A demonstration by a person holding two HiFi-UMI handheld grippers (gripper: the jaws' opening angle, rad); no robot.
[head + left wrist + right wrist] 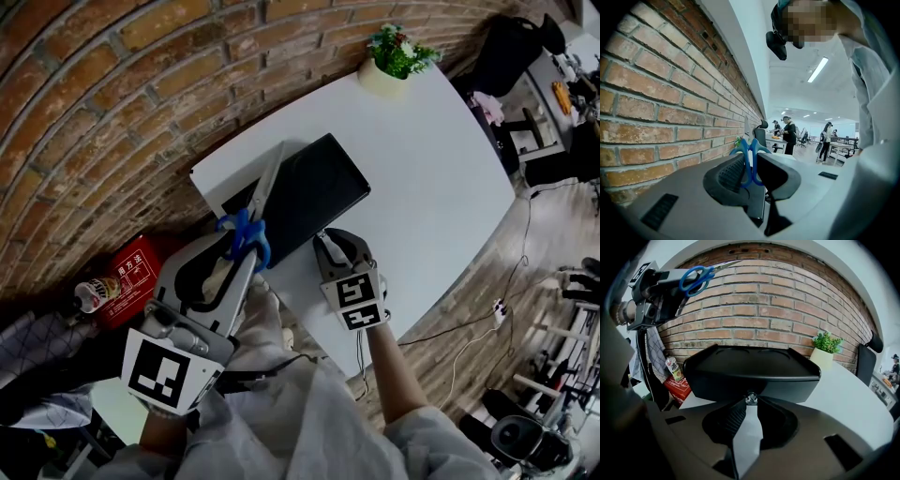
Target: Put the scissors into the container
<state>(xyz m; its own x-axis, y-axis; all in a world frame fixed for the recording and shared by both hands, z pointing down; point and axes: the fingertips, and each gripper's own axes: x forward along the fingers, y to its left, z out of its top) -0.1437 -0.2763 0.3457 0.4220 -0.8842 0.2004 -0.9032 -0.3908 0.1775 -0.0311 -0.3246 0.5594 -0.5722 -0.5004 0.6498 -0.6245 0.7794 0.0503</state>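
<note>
The blue-handled scissors sit with their handles between the jaws of my left gripper, which is shut on them. The blades point up and away over the left end of the black container. In the left gripper view the scissors stand upright between the pads. In the right gripper view they show high at the upper left, scissors, above the container. My right gripper is at the container's near wall, and its tips are pinched together on a small shiny bit at that wall.
The white table stands against a brick wall. A potted plant is at its far corner. On the floor to the left are a red box and a bottle. People stand far off in the left gripper view.
</note>
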